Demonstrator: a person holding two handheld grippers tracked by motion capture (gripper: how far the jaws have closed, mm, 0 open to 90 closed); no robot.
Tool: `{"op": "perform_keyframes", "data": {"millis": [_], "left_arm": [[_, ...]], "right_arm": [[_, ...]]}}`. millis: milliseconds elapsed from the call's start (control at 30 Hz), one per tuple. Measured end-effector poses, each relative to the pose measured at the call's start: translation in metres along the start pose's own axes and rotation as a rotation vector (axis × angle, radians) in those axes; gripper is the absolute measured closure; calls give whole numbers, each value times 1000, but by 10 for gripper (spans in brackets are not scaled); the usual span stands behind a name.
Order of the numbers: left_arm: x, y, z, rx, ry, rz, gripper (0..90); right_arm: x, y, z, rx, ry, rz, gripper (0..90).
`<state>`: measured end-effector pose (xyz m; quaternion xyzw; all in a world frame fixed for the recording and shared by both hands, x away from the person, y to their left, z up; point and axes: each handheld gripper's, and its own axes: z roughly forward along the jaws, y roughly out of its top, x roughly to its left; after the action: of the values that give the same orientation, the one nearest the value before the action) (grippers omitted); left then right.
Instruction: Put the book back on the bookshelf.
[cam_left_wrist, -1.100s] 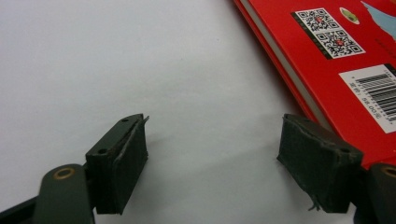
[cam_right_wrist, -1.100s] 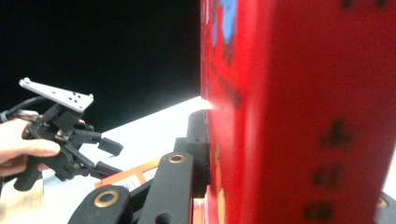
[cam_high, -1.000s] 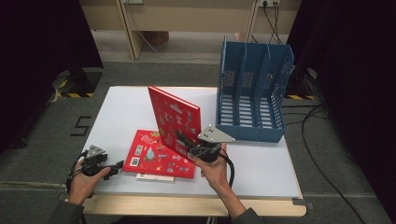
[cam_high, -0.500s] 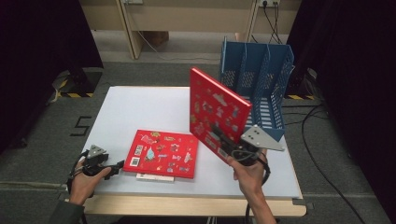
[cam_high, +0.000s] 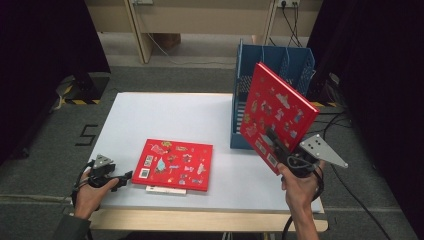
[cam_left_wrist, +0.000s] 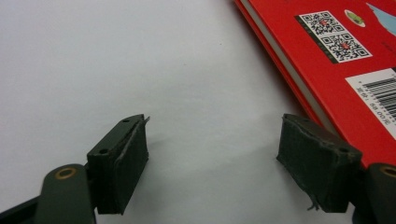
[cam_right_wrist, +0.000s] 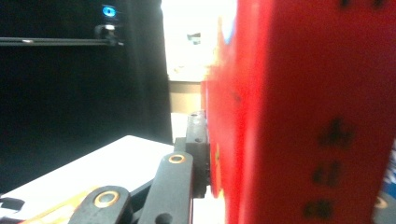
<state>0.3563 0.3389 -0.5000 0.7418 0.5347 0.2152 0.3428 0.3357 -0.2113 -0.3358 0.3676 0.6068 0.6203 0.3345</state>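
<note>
White tabletop (cam_high: 165, 115), matte and smooth, amid grey carpet and dark curtains.

Nearest, at seven o'clock: left gripper (cam_high: 127, 176) low on the table, jaws apart with nothing between the worn black rubber pads, just beside the corner of the flat book (cam_high: 175, 162). Glossy red hard cover there, white page block at the edge, barcode and square codes facing up; something thin and pale (cam_high: 165, 190) peeping from beneath its near side.

At four o'clock: right gripper (cam_high: 273, 137) clamped on the lower edge of the lifted book (cam_high: 280, 112), another stiff red hardback with small pictures, raised off the table and tilted, top corner toward one o'clock, in front of the file rack (cam_high: 250, 85).

Farthest, at one to two o'clock: that rack, rigid blue plastic, perforated walls, upright dividers, openings narrow and tall.

Likely step: carrying the lifted book to a slot. For a clean finish:
- Hold the clamp firm; slick cover, grip near one edge only, so risk of swinging.
- Turn the book upright and parallel to the dividers before approaching.
- Enter from above or the open front, leading with one corner.
- Lower until the bottom edge rests, then release.
- Leave the left gripper parked by the flat book.
</note>
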Motion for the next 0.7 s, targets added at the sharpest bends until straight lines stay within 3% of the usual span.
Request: {"op": "perform_keyframes", "data": {"millis": [300,700], "left_arm": [[3,1,1,0,6,-4,234],[3,1,2,1,7,0,234]], "right_arm": [[-29,1,22,9,-112,19,794],[-60,5,80,17,-278,1,794]]}}
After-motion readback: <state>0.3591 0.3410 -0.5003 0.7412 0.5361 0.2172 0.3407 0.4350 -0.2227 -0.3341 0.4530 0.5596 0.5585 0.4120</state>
